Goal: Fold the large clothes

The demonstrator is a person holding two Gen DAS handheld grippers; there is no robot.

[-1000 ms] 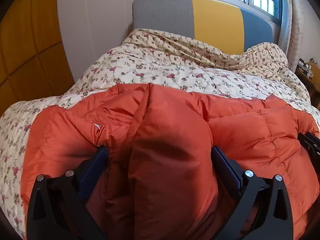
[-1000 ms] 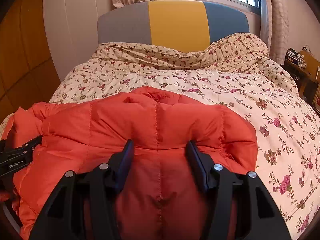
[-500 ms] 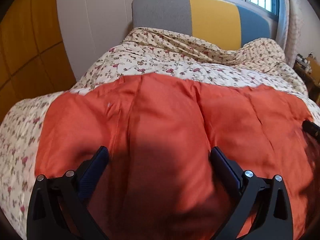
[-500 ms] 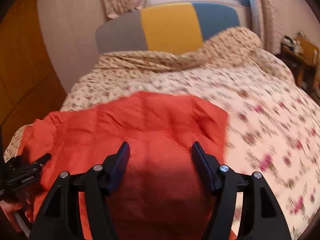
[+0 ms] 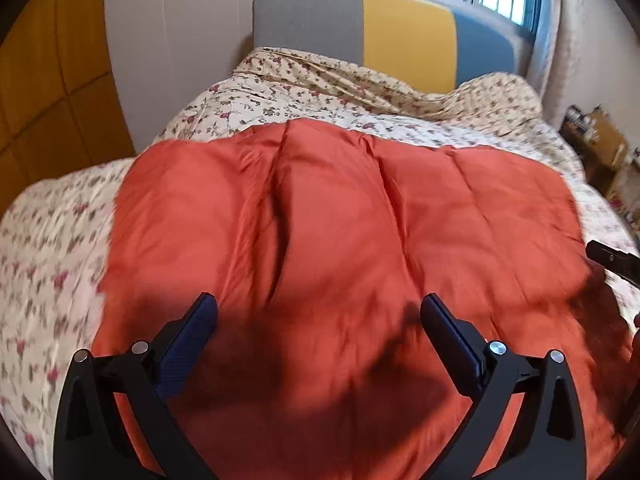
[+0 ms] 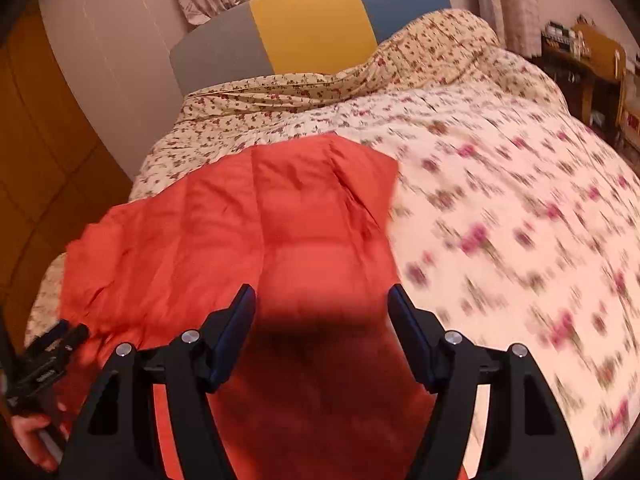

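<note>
An orange puffer jacket (image 5: 340, 216) lies spread on the floral bed; it also shows in the right wrist view (image 6: 248, 224). My left gripper (image 5: 318, 314) has its jaws wide apart with the jacket's near edge bunched between them. My right gripper (image 6: 322, 306) also has its jaws apart over the jacket's near right part. Whether the pads (image 5: 192, 332) press the cloth is hidden by folds and blur. The right gripper's tip shows at the left wrist view's right edge (image 5: 612, 260), and the left gripper shows at the right wrist view's left edge (image 6: 48, 354).
The floral quilt (image 6: 500, 208) covers the bed. A grey, yellow and blue headboard (image 5: 400, 36) stands at the far end under a window. A wooden wardrobe (image 5: 44, 92) is on the left, a wooden desk (image 6: 592, 60) on the right.
The jacket has gone from a bunched heap to a flatter sheet reaching farther up the bed. Both views have lifted and swung, and now blur with motion.
</note>
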